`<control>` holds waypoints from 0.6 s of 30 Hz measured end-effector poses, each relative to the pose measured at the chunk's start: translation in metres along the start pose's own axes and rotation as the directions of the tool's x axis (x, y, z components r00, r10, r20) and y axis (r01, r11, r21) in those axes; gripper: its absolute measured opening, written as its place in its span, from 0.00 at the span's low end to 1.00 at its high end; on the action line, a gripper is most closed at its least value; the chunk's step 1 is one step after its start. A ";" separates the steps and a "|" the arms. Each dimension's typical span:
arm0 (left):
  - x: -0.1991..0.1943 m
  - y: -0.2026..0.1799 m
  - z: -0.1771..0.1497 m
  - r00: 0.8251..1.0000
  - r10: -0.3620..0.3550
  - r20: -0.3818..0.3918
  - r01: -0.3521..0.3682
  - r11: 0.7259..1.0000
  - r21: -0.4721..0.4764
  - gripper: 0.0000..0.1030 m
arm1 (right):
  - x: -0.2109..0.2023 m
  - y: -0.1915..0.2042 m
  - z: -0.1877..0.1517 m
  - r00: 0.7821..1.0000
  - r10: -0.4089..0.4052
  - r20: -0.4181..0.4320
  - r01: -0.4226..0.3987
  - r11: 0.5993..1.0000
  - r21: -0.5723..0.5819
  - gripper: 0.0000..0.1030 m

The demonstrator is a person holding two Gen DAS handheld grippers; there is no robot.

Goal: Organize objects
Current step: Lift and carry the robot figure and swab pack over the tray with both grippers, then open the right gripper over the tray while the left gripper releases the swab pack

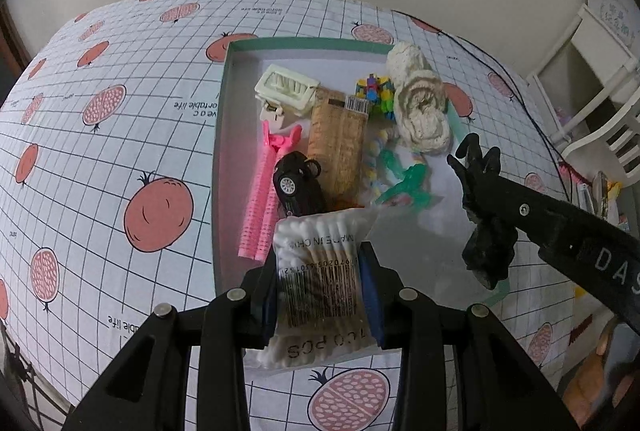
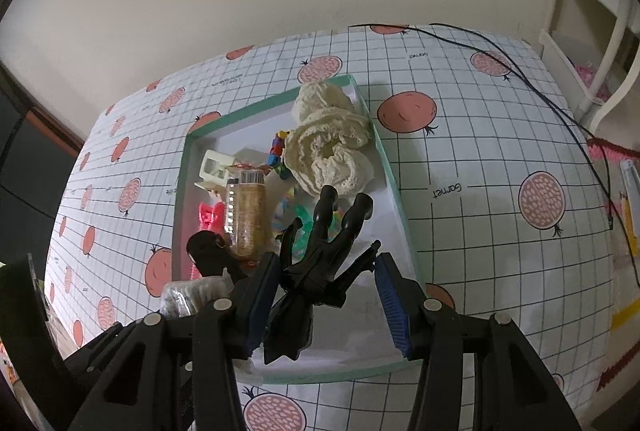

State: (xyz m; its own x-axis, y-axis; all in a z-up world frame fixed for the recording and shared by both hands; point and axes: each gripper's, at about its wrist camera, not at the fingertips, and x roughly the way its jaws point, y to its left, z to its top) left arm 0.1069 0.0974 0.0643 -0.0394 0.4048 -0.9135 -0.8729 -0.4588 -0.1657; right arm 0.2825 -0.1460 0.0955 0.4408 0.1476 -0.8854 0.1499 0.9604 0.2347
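Note:
A green-rimmed tray (image 1: 298, 42) on the table holds a cream hair clip (image 1: 286, 89), a cork-coloured packet (image 1: 338, 147), pink rollers (image 1: 262, 207), a black toy car (image 1: 298, 187), a colourful block toy (image 1: 376, 91), a cream knitted cloth (image 1: 420, 107) and a green plastic toy (image 1: 404, 183). My left gripper (image 1: 318, 295) is shut on a clear pack of cotton swabs (image 1: 320, 271) over the tray's near edge. My right gripper (image 2: 328, 295) hovers over the tray (image 2: 394, 187), jaws wide, shut on a black toy figure (image 2: 320, 263) whose limbs span the blue pads. The swab pack (image 2: 188, 293) peeks in at the left.
A tablecloth (image 1: 120, 151) with a grid and pomegranate print covers the table. A thin black cable (image 2: 540, 91) trails across its far right corner. White shelving (image 1: 592, 71) stands beyond the right edge, and a plain wall rises behind the table.

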 end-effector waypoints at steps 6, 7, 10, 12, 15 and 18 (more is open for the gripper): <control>0.010 -0.001 -0.004 1.000 0.005 -0.027 -0.005 1.000 -0.002 0.37 | 0.015 0.002 -0.004 0.999 -0.012 -0.035 0.012 1.000 -0.011 0.51; 0.011 -0.002 -0.004 1.000 0.005 -0.029 -0.005 1.000 0.003 0.37 | 0.018 0.002 -0.005 0.999 -0.014 -0.042 0.013 1.000 -0.012 0.51; 0.016 -0.005 -0.005 0.999 0.012 -0.039 -0.011 1.000 0.017 0.37 | 0.023 0.001 -0.006 0.998 -0.015 -0.056 0.014 1.000 -0.009 0.51; 0.019 -0.006 -0.006 0.999 0.009 -0.048 -0.008 1.000 0.014 0.38 | 0.026 0.002 -0.006 0.998 -0.021 -0.059 0.020 1.000 -0.011 0.51; 0.022 -0.005 -0.005 0.999 0.009 -0.050 -0.009 1.000 0.010 0.38 | 0.030 0.001 -0.006 0.997 -0.021 -0.069 0.020 1.000 -0.007 0.51; 0.022 -0.007 -0.006 0.999 0.007 -0.051 -0.007 1.000 0.010 0.39 | 0.034 0.000 -0.007 0.997 -0.025 -0.078 0.025 1.000 -0.004 0.51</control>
State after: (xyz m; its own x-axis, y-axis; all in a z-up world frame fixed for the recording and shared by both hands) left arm 0.1144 0.1049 0.0432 -0.0209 0.3604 -0.9326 -0.8775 -0.4536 -0.1556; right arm 0.2915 -0.1390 0.0627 0.3670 0.1414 -0.9194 0.1573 0.9647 0.2111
